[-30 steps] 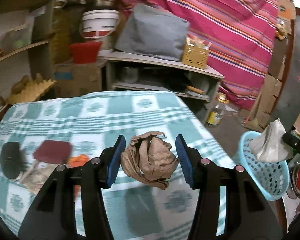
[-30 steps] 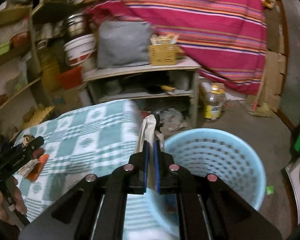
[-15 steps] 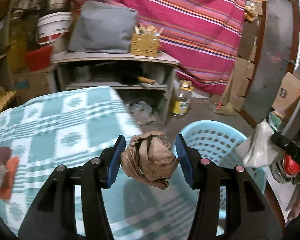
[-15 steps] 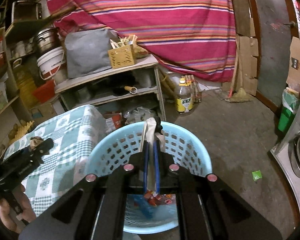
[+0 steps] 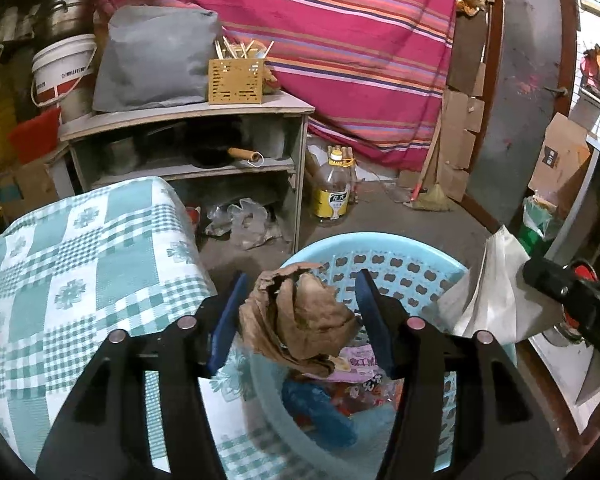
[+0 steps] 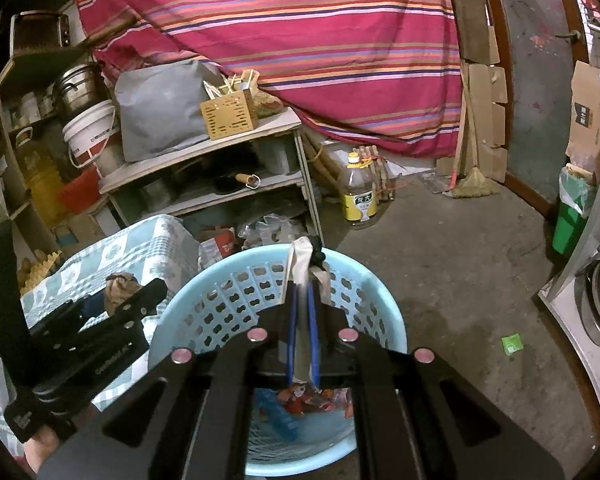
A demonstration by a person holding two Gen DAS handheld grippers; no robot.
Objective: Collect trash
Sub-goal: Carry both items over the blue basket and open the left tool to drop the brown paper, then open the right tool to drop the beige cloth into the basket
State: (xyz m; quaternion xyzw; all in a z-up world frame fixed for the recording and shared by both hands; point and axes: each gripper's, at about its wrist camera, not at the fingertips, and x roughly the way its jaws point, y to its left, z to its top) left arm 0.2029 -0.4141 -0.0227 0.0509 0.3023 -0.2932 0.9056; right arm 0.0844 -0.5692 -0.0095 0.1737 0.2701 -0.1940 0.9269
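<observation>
Trash first: my left gripper (image 5: 298,312) has a crumpled brown paper wad (image 5: 296,320) between its blue pads, and the jaws are opening — a gap shows on the right side, while the left pad looks to be just touching the paper. Directly below those fingers sits the light blue basket (image 5: 400,256), with wrappers already lying in its bottom. My right gripper (image 6: 303,312) is clamped tight on a piece of whitish paper (image 6: 300,256), held above the basket's far rim — the checkered tablecloth (image 5: 80,264) lies to the left.
</observation>
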